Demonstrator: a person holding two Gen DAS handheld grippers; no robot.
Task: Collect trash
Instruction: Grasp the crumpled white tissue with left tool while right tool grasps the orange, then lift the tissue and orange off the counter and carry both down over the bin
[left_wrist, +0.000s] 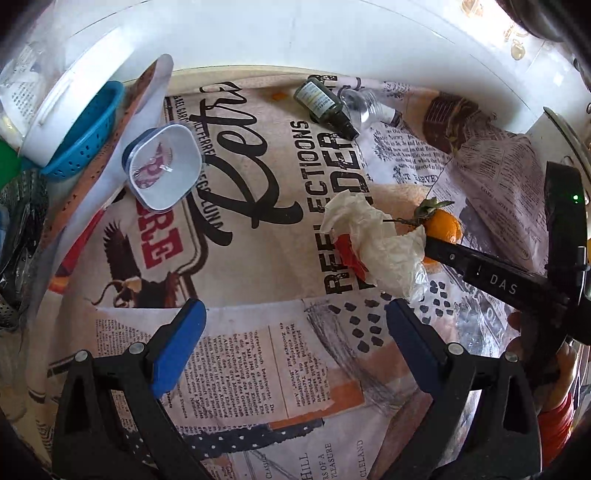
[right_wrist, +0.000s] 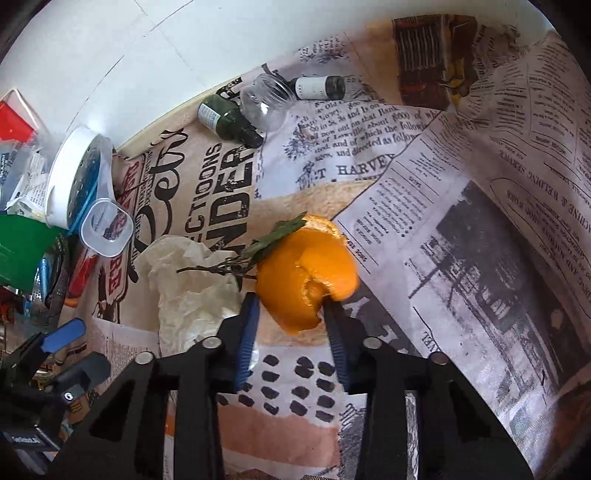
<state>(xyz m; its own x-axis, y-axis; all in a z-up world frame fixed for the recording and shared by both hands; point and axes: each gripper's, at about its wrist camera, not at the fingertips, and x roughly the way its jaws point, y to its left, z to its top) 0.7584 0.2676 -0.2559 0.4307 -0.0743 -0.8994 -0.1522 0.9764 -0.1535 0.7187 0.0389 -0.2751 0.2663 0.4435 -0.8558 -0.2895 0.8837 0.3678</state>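
- Blue-padded right gripper (right_wrist: 291, 325) is closing on the orange peel (right_wrist: 306, 273), fingers straddling it, seemingly touching but not visibly clamped.
- Left gripper (left_wrist: 295, 343) is hovering open, near the crumpled tissue (left_wrist: 376, 247) just beside the peel.
- Lifting next likely needs firmer pinch; newspaper fold (right_wrist: 480, 184) is crowding beyond the peel.

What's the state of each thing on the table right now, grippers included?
Left hand-held gripper: open, empty.
Right hand-held gripper: closing around the orange peel, contact unclear.
Orange peel: torn open, stem and leaf attached.
Crumpled tissue: wadded, beside the peel.
Dark green bottle: on its side, capped.
Clear jar: on its side, lidless.
Small plastic tub: tilted, open.
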